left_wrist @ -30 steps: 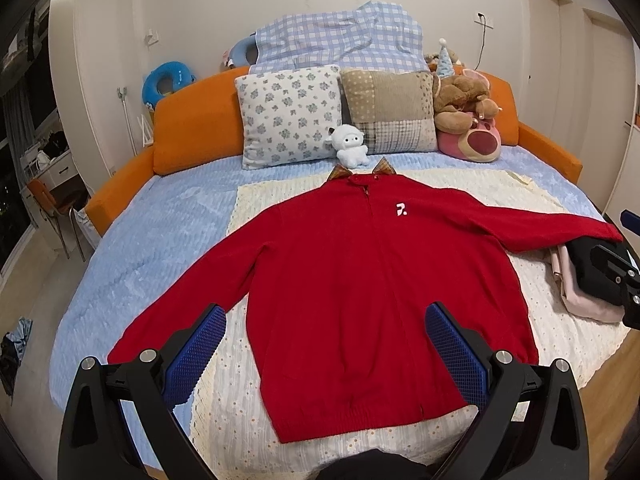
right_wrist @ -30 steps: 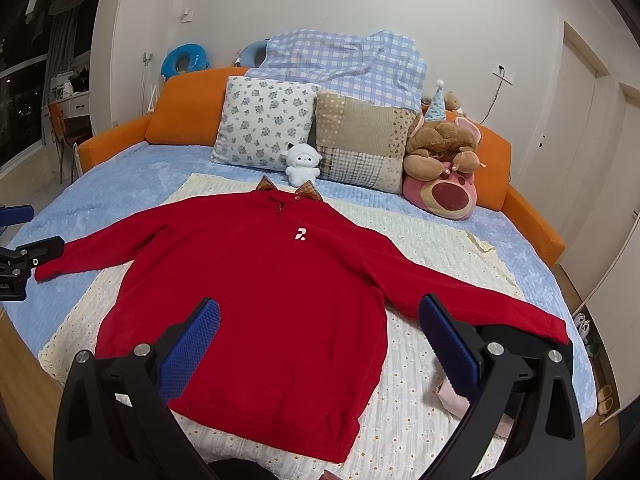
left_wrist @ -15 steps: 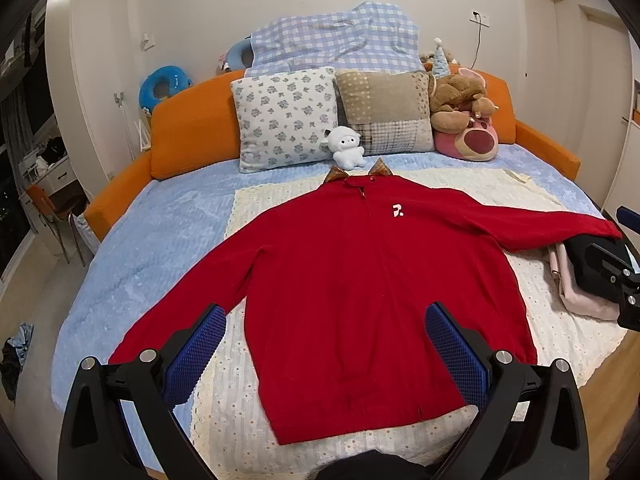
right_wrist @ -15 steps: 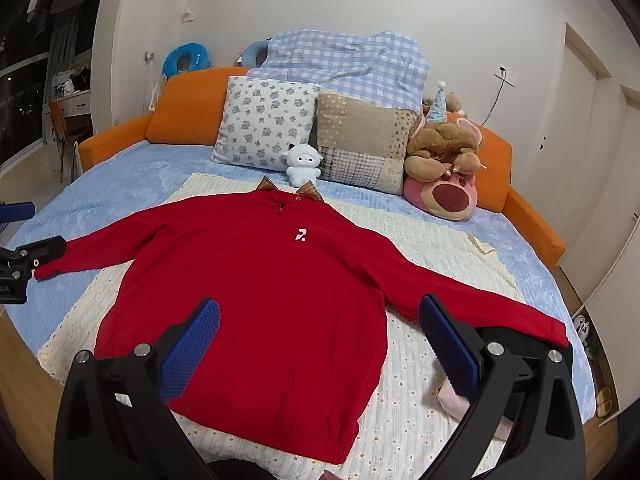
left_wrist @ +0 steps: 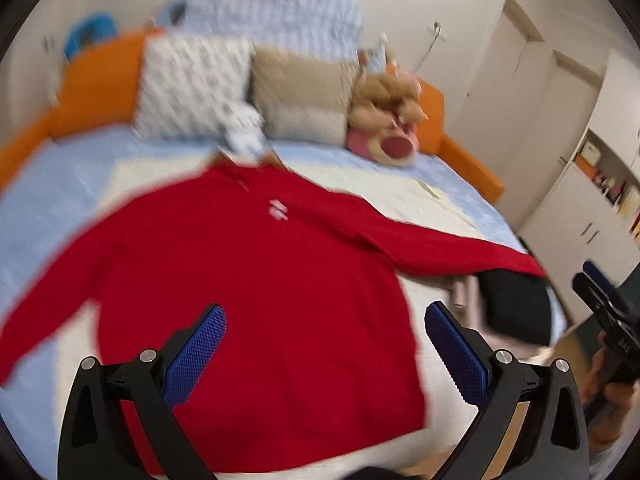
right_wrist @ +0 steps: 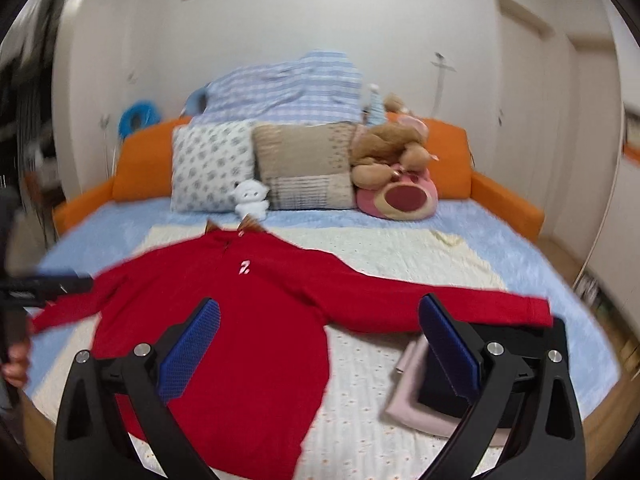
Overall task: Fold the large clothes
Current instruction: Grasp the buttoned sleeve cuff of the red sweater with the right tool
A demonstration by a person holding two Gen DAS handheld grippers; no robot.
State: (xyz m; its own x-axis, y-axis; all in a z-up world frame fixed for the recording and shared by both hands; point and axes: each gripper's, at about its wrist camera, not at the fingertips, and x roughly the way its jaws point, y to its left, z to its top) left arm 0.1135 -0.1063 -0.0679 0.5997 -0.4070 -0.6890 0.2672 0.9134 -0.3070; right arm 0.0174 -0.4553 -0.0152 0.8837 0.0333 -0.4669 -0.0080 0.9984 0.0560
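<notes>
A large red sweater (left_wrist: 248, 280) lies flat, front up, on a cream blanket (left_wrist: 432, 208) on the bed, both sleeves spread out; it also shows in the right wrist view (right_wrist: 248, 320). My left gripper (left_wrist: 324, 344) is open and empty, held above the sweater's lower body. My right gripper (right_wrist: 320, 340) is open and empty, above the sweater's right side and sleeve. The right gripper shows at the far right of the left wrist view (left_wrist: 608, 316); the left gripper shows at the left edge of the right wrist view (right_wrist: 44, 286). Both views are motion-blurred.
Folded black (right_wrist: 520, 344) and pink (right_wrist: 412, 400) clothes lie by the right sleeve end. Pillows (right_wrist: 212, 168), a small white plush (right_wrist: 250, 198) and a pink bear plush (right_wrist: 400, 192) sit at the orange headboard (right_wrist: 140, 168). Cabinets (left_wrist: 592, 208) stand to the right.
Both grippers have swung to the right and both views have blurred. The left view now faces the right sleeve and cabinets; the right view has pulled back. The sweater has not moved.
</notes>
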